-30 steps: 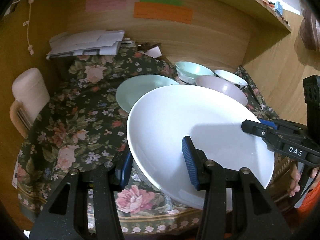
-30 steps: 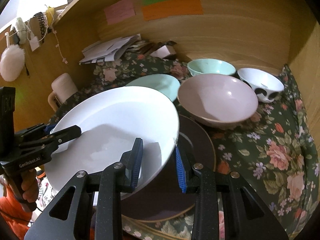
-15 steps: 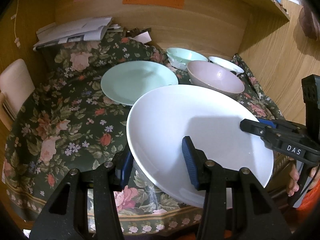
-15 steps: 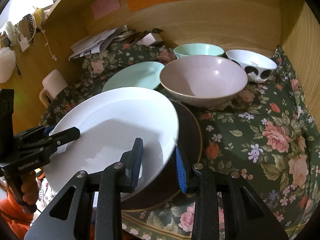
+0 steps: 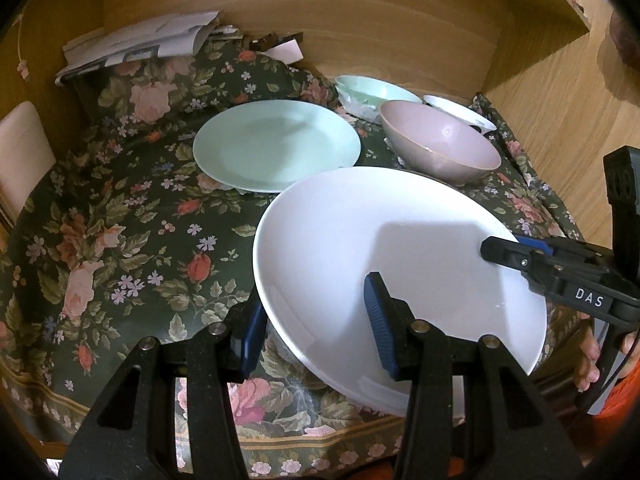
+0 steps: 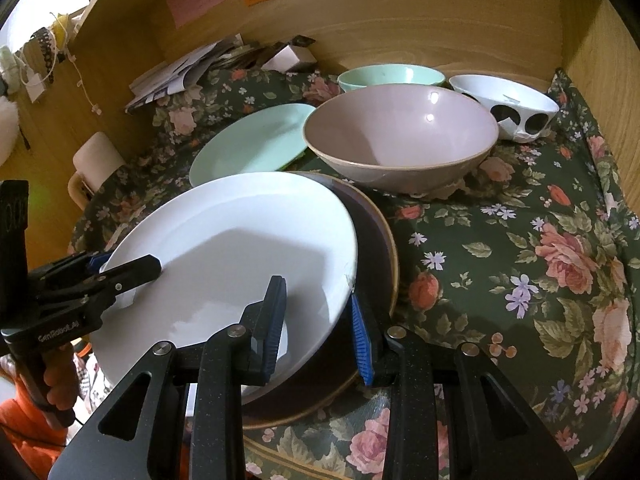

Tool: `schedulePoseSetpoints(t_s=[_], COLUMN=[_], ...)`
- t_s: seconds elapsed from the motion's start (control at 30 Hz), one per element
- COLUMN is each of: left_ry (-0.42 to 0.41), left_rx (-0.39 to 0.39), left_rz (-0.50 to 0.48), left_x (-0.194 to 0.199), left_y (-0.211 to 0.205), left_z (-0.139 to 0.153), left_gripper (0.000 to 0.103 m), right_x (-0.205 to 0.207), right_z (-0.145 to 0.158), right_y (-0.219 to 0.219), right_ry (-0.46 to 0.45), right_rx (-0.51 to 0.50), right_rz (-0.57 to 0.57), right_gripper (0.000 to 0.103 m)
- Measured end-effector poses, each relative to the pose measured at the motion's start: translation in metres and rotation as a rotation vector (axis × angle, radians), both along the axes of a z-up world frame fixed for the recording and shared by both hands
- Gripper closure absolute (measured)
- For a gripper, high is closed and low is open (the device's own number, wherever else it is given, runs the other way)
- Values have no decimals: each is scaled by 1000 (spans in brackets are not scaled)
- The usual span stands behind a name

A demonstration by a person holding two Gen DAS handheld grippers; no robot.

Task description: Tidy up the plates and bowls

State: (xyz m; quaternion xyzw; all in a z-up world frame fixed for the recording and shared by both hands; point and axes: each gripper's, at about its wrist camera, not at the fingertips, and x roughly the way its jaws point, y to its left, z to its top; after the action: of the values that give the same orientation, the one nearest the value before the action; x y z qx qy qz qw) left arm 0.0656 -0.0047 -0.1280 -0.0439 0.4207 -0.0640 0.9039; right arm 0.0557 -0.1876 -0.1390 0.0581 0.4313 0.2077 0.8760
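Both grippers grip one large white plate (image 5: 360, 248) by opposite rims and hold it tilted over a dark brown plate (image 6: 376, 264) at the table's front. My left gripper (image 5: 316, 328) is shut on its left rim; my right gripper (image 6: 320, 320) is shut on its right rim. The white plate also shows in the right wrist view (image 6: 240, 248). A mint plate (image 5: 276, 144) lies behind it. A pink bowl (image 6: 400, 136), a mint bowl (image 6: 390, 76) and a white bowl with black spots (image 6: 508, 106) stand at the back right.
A floral cloth (image 5: 120, 208) covers the table inside a wooden alcove. A stack of papers (image 5: 144, 44) lies at the back left. A cream mug (image 6: 96, 160) stands at the left edge. The wooden side wall (image 6: 600, 40) is close on the right.
Both grippers have moved forward over the table with the white plate; the bowls and the mint plate appear closer. The grips on the plate are unchanged.
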Motion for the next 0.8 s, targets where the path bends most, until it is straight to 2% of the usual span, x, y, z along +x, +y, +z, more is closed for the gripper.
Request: schedulePoseSetpoints(t_s=[0.4, 0.8], left_ry=[34, 8], left_rx=[-3, 59], left_rz=[-5, -20], left_x=[10, 12], left_y=[0, -7], left_z=[-9, -10], left_gripper=[57, 57], right_x=[6, 1], right_z=[-1, 6], right_y=[-2, -11], right_ry=[27, 16], right_rx=[-7, -24], right_rz=[12, 9], right_gripper=[74, 76])
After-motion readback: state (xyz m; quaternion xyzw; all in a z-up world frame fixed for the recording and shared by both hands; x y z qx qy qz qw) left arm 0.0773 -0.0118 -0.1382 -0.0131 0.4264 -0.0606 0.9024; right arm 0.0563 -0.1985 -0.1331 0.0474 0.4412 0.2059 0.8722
